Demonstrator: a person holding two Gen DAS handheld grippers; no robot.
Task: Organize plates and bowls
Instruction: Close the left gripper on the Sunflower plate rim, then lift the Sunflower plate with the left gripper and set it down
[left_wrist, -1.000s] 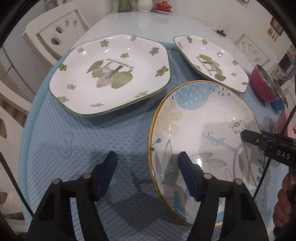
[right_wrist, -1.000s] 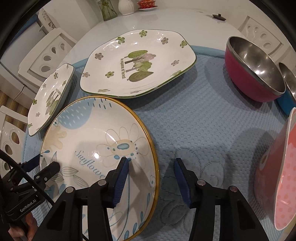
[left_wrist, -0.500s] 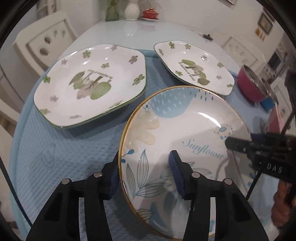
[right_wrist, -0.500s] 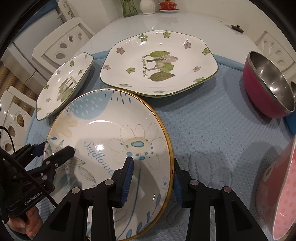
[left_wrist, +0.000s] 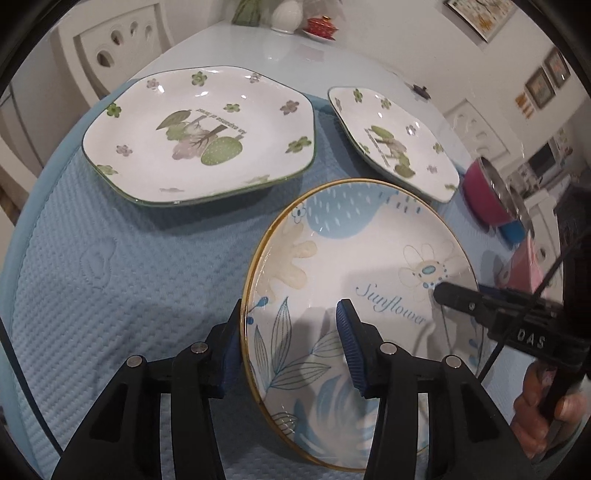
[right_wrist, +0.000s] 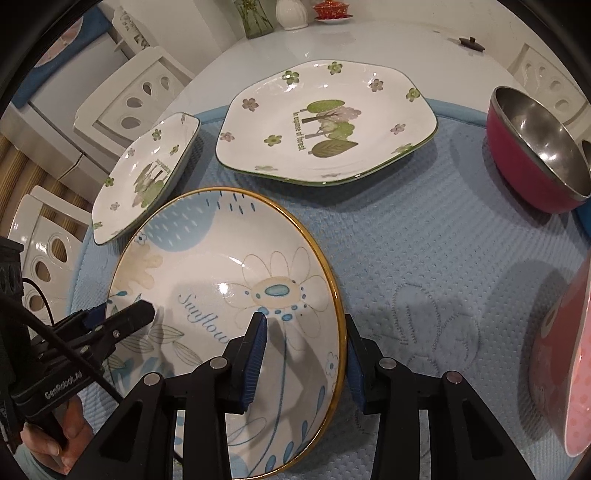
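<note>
Sunflower plate (left_wrist: 354, 269) sits on the blue mat (left_wrist: 122, 280), rim straddled on both sides. Left gripper (left_wrist: 291, 347): one pad outside the left rim, one inside the well, jaws narrowed around the rim; can't tell if they're actually pinching. Right gripper (right_wrist: 304, 358): same on the right rim, outer pad looks touching the gold edge, inner pad apart from the surface, so not clamped yet by my read.

Ahead of the jaws: large green-flower plate (left_wrist: 199, 136), small green-flower plate (left_wrist: 393, 144) beside it. Pink steel bowl (right_wrist: 535, 147) off to the right.

To do it well: seat both pads fully on the rim before closing, squeeze evenly, lift level with both sides together. Glazed rim, likely slippery.
</note>
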